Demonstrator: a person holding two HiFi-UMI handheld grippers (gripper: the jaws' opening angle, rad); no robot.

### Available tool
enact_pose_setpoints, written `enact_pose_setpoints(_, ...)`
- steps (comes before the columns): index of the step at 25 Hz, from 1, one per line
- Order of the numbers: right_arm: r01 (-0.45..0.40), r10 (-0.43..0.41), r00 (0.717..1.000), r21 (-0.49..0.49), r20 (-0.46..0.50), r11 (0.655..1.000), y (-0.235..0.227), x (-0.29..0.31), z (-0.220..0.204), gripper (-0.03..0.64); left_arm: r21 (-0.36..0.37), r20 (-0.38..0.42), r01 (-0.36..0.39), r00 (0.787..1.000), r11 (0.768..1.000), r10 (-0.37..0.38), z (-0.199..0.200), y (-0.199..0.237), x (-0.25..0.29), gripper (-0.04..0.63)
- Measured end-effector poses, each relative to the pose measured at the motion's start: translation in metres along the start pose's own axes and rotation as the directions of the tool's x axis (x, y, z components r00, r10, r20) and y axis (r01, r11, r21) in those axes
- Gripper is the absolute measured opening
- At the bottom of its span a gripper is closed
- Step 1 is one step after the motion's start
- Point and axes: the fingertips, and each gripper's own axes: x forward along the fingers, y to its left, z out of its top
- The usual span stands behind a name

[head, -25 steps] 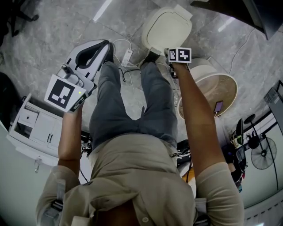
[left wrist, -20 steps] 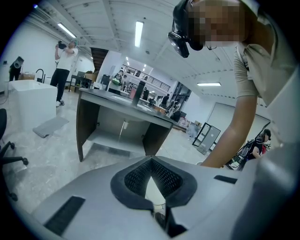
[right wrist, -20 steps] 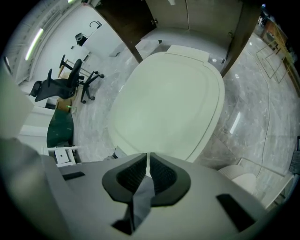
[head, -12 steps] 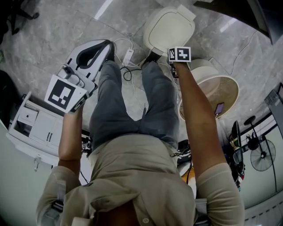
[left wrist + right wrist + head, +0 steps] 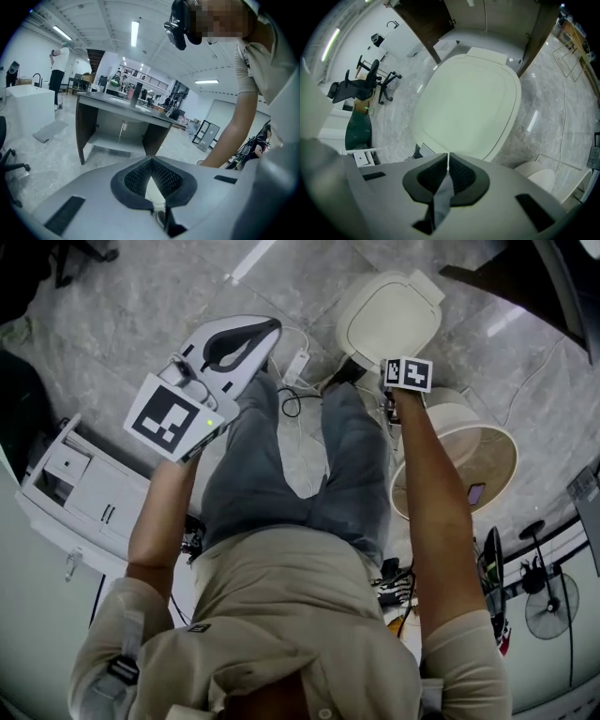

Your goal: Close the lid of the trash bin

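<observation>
Fingertips (image 5: pixel 461 176) of the right gripper (image 5: pixel 448 161) are pressed together, empty, pointing steeply down; the left gripper (image 5: pixel 151 161), off at ten o'clock in the head view, also has its tips meeting on nothing; just past the right tips, at twelve o'clock, the trash bin's cream lid (image 5: pixel 468 105) lies broad side up above the grey floor (image 5: pixel 543 93).

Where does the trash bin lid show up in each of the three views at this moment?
Head view: the trash bin lid sits at the top, right of centre.
Left gripper view: not in it.
Right gripper view: the lid fills the centre, just beyond the jaws.
Shared landmark: the round cream tub beside the lid, seen in the head view and the right gripper view.
</observation>
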Motion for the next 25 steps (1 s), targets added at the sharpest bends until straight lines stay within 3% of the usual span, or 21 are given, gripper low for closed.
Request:
enact_pose_setpoints(5,0.013,-0.013,1.0,-0.005,0.028,1.0,0.012,-0.035,0.002,0.027,0.003,0.064,0.014,0.998,1.0,-0.014,0.03,-0.004,-0.021,0.015)
enact_pose_setpoints(13,0.043,-0.042,0.995,-0.01,0.096,0.999,0.032,-0.121,0.012,0.027,0.138,0.149,0.045,0.987,0.989,-0.065,0.092,-0.024,-0.069,0.015)
enact_pose_setpoints(16,0.038,-0.036,0.986,-0.007,0.164,0.999,0.044,-0.16,0.023,0.027,0.181,0.166,0.052,0.983,0.982,-0.082,0.115,-0.03,-0.09,0.015)
enact_pose_setpoints(21,0.005,-0.006,0.946,0.004,0.323,1.0,0.075,-0.236,0.035,0.026,0.224,0.19,0.047,0.978,0.973,-0.091,0.147,-0.036,-0.133,0.015)
enact_pose_setpoints(25,-0.008,0.015,0.874,-0.015,0.485,1.0,0.101,-0.314,0.046,0.026,0.254,0.216,0.04,0.972,0.966,-0.097,0.172,-0.043,-0.163,0.015)
